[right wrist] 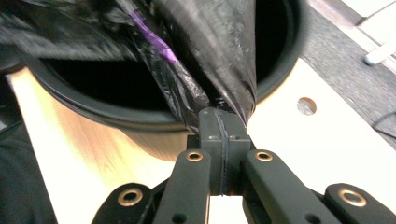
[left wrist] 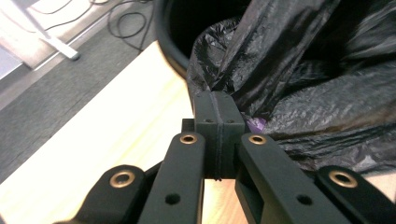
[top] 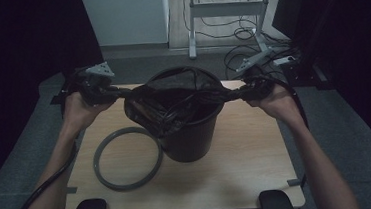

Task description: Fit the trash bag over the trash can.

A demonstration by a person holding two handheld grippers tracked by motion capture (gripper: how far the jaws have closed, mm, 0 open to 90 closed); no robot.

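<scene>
Left tongs (left wrist: 218, 105): jaws pressed fully together, pinching a gathered edge of the black bin bag (left wrist: 299, 84). In the high view these tongs (top: 117, 92) sit just left of the black bucket (top: 191, 134), level with its rim.

Right tongs (right wrist: 223, 116): jaws likewise clamped together on the opposite edge of the bag, where a purple strip (right wrist: 154, 39) shows in the plastic. In the high view they (top: 240, 92) sit just right of the bucket's rim.

Bin bag (top: 173, 98): black, crinkled, drawn taut between the two tongs across the bucket's mouth; its left part hangs over the bucket's near-left rim and down the outside wall.

Bucket: black, round, upright, near the middle of the bench (top: 238, 165).

Grey ring (top: 98, 166): lies flat on the bench, just left of the bucket's base, its right edge at or under the bucket's foot.

Bench: pale wood; a small round hole (right wrist: 307, 106) lies right of the bucket in the right gripper view.

Beyond the bucket: grey floor, loose cables (top: 240, 32), legs of a white desk (top: 192, 18).
</scene>
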